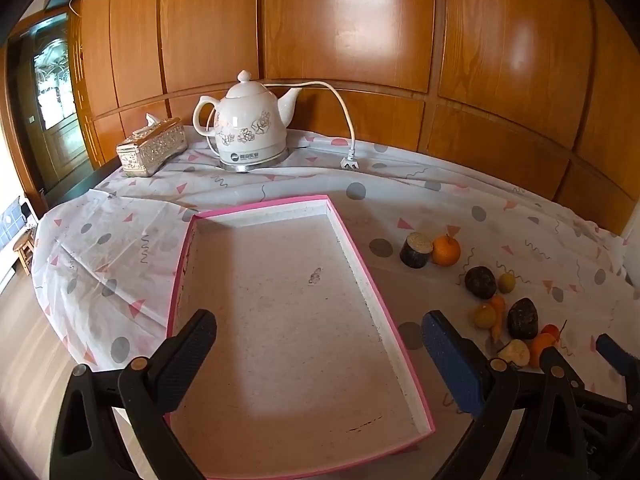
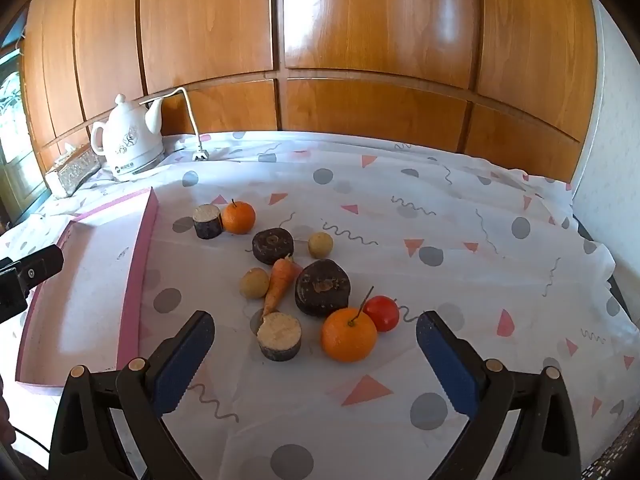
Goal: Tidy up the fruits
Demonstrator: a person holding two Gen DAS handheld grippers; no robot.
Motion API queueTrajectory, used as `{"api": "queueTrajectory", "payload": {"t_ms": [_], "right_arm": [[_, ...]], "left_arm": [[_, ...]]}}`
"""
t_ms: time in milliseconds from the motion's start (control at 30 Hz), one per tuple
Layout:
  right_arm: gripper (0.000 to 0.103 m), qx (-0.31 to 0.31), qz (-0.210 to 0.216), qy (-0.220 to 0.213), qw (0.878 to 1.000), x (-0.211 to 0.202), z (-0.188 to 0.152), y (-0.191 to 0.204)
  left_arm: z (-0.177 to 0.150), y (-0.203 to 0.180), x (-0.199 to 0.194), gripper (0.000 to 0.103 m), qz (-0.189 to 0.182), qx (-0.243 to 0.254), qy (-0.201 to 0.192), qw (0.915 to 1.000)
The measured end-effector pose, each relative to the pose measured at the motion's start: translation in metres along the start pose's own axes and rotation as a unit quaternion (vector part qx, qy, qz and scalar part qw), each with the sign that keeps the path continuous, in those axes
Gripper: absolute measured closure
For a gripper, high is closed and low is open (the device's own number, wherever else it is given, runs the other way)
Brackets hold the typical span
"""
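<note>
Overhead, spread fingers [image 2: 444, 360]; tray [image 2: 140, 264] rim beside fruit [image 2: 348, 340].

The pink tray [image 2: 136, 264] is cut off by the right-wrist view's left edge.

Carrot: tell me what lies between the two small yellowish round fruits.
In the right wrist view the carrot lies between the nearer yellowish fruit and the farther yellowish fruit, with the flat dark round piece just behind its top.

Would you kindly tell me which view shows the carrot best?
The right wrist view: the carrot lies whole and near, among the produce. The left wrist view shows it small, near the right edge.
</note>
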State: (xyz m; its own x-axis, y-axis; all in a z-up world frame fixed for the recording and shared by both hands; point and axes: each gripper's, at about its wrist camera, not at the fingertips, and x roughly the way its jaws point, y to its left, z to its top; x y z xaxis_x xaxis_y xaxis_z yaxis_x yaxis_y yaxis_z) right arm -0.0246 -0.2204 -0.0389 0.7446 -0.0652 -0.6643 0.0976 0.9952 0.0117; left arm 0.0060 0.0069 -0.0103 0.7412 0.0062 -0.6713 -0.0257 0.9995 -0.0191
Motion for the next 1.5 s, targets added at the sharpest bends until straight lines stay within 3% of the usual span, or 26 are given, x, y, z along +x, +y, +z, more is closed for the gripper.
{"api": "queueTrajectory", "payload": {"t_ms": [1500], "right_arm": [[0.000,-0.006,0.001,0.002,1.000,0.005,0.004,-0.006]], "left_arm": [[0.004,-0.013,-0.001,0.000,-0.019,0.007,0.009,0.9998]]}}
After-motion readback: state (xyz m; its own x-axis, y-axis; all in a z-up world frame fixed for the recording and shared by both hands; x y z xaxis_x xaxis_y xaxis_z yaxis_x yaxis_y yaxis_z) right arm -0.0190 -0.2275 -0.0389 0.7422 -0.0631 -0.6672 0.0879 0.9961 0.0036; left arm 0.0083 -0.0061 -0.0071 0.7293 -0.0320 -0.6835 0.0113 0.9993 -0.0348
